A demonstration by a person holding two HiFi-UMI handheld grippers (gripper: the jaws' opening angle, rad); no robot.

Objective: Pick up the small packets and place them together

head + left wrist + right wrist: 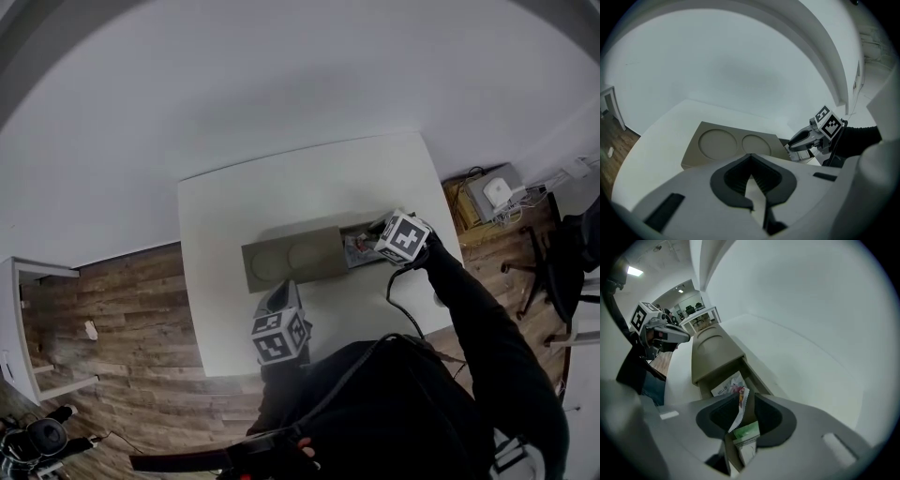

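Note:
A tan tray [281,262] lies on the white table [225,216]: two round hollows on its left, an open compartment on its right holding small packets [356,246]. My right gripper [367,242] points steeply down into that compartment. In the right gripper view a white packet with red print [740,408] stands on edge between the jaws of the right gripper [745,397], leaning on the left pad with a gap to the right one. A green packet [746,433] and a flat white packet [724,385] lie below. My left gripper [278,298] hovers in front of the tray, shut and holding nothing.
The table's front edge runs just behind the left gripper. A cable [398,300] trails from the right gripper across the table. On the wooden floor stand a white shelf [37,319] at the left, a crate of devices [492,197] and an office chair [562,262] at the right.

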